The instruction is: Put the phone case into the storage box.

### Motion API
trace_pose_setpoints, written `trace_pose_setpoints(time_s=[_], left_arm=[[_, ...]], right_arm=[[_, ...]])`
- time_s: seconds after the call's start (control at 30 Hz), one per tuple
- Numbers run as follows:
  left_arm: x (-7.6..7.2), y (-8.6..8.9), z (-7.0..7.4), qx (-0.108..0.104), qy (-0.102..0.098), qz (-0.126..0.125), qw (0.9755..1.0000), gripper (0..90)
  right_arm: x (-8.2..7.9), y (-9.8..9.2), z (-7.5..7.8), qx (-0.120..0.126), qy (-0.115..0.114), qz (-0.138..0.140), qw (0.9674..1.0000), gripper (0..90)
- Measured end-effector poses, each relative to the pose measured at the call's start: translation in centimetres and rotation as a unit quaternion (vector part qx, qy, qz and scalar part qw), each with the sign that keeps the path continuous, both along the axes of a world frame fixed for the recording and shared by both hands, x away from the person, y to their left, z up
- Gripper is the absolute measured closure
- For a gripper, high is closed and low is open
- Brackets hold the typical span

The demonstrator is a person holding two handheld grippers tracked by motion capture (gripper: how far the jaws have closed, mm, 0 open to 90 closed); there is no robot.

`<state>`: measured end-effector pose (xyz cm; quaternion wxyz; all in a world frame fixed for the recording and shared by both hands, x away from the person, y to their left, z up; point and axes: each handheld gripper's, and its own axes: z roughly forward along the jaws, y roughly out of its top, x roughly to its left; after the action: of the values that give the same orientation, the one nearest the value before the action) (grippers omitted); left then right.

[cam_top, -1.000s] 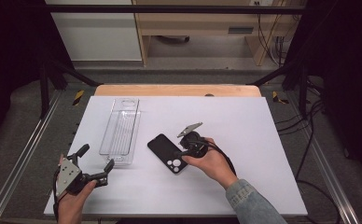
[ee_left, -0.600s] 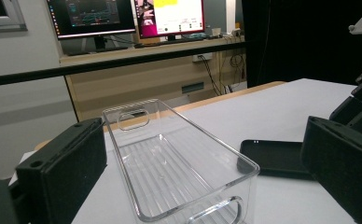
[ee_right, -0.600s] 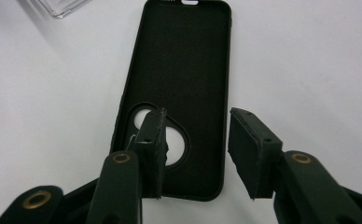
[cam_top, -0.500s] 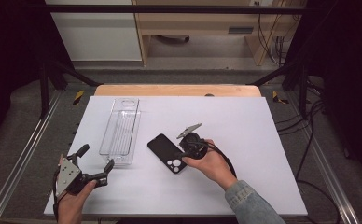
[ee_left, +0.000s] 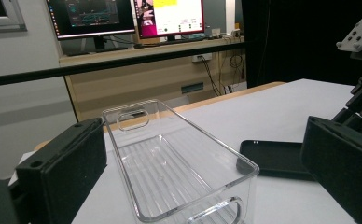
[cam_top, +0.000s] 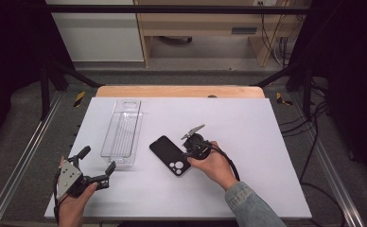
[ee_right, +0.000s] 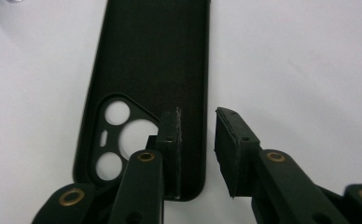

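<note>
- Jaws of the right gripper (ee_right: 197,140) straddle the long edge of the case (ee_right: 156,60): one pad sits over the case's inside by the camera cut-out, the other over bare table (ee_right: 300,65) just beside that edge. They have just been closing, yet a gap shows between the pads and the rim, so no pinch yet.
- Jaws of the left gripper (ee_left: 202,172) are spread wide with nothing held; the near end of the bin (ee_left: 170,158) lies between them in its own view.
- From above, the case (cam_top: 170,154) lies flat, open side up, just right of the bin (cam_top: 122,132) and apart from it. The right gripper (cam_top: 194,146) is at the case's right edge near the camera end; the left gripper (cam_top: 96,168) hovers by the bin's near-left corner.
- Step in hand, as I read it: taking hold of the case by its side wall, probably to move it into the bin.
- Next move calls for closing the rest of the way so the pads meet on the thin rim, then lifting. The wall is soft and shallow, so it could slip out or flex if the pads catch too little.
- Whether the inner pad already touches the case floor is hard to tell from this angle.
</note>
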<state>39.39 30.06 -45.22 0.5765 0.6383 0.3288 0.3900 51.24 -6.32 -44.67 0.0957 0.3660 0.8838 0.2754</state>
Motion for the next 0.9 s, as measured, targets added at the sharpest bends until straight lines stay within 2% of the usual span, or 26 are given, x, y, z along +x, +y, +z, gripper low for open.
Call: trace_pose_setpoints(time_s=[0.27,0.9], left_arm=[[0.0,0.0,0.0,0.0,0.0,-0.001,1.0,0.0],[0.1,-0.2,-0.1,0.001,0.001,-0.004,1.0,0.0]], right_arm=[[0.4,-0.6,-0.4,0.006,0.01,-0.007,0.9999,76.4],[0.5,-0.4,-1.0,0.001,0.025,-0.003,0.9997,80.9]])
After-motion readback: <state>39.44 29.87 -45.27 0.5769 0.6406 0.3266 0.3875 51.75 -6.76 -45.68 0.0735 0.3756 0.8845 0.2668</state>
